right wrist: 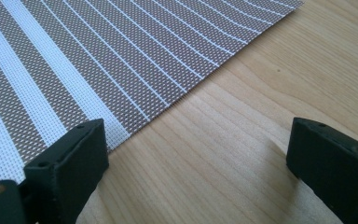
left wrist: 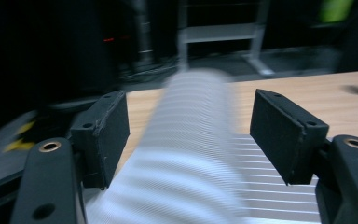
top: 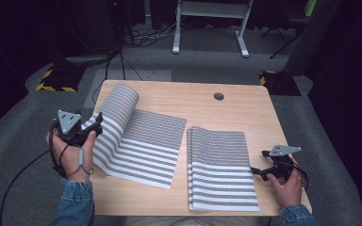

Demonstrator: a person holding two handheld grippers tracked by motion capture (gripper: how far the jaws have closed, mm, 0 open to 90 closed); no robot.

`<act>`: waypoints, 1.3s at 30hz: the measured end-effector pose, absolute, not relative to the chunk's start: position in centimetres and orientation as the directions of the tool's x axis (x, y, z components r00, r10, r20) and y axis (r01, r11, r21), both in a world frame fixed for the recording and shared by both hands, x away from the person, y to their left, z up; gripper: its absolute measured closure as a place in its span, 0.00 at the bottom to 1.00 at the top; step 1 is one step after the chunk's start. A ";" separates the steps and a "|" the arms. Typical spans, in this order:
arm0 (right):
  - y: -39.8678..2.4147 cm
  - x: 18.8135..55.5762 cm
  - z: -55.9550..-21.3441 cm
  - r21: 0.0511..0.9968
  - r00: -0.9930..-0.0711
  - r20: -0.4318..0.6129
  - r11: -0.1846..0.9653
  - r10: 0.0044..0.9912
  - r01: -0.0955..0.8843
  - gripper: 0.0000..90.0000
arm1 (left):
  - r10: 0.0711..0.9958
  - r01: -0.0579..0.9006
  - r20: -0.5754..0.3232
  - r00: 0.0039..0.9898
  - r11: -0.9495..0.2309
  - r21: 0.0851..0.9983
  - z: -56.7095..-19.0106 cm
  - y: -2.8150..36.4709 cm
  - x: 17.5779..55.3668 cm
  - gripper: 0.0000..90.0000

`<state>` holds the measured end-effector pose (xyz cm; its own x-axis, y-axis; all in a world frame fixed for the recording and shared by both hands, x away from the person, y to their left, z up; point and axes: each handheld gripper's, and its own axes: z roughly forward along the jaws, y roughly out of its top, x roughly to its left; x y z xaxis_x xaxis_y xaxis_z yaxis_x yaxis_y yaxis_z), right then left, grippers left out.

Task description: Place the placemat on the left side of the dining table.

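Left gripper [top: 86, 128] at the counter's [top: 207, 108] left edge; fingers [left wrist: 103, 135] stand wide apart, nothing pinched; the curled-up edge of the left placemat [top: 136, 141] rises between them without touching either pad, as far as the blur lets me tell; rest of that mat lies flat beyond the fingers, toward the middle of the counter.

Risk here: the curl looks springy, so I'd expect it to flop back flat or roll the wrong way once nothing holds it; closing now could catch only the top of the loop and crease it, or miss if the mat drops first; the near corner of the mat overhangs by the hand [top: 73, 153], so a drag could pull it off the counter.

Middle: the stack of placemats [top: 221, 169] sits just right of the loose mat, a narrow gap between them; edges of the stack are a bit fanned.

Right gripper [top: 259, 171] low at the stack's right edge; fingers [right wrist: 70, 168] open wide and empty; one pad sits over the mat's border, the other over bare wood to the side; stack lies just ahead of that pad.

Risk here: closing flat on the wood would likely grab nothing or only the top sheet; a push inward could skew the stack into the loose mat.
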<state>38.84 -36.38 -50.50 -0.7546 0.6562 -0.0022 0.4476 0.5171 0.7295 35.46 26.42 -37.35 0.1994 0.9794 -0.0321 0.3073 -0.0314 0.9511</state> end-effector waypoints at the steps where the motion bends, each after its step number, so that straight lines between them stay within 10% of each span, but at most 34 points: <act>1: -36.4 38.8 -50.5 0.729 -0.755 -0.002 0.517 0.656 0.448 0.06 | 0.970 0.326 -0.034 0.242 -0.048 0.944 -37.3 25.6 35.5 0.33; 23: -36.4 38.8 -50.5 0.729 -0.755 -0.002 0.517 0.656 0.448 0.06 | 0.805 0.659 -0.123 0.581 -0.376 0.651 -47.4 14.4 37.2 0.29; 39: -36.4 38.8 -50.5 0.729 -0.755 -0.002 0.517 0.656 0.448 0.06 | 0.791 0.619 -0.023 0.612 -0.460 0.637 -49.7 13.0 35.9 0.16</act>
<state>38.84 -36.39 -50.50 -0.7548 0.6560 -0.0016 0.4479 0.5171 0.7294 35.87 12.96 -49.66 0.6116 0.7908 -0.0233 0.6187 -0.4598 0.6371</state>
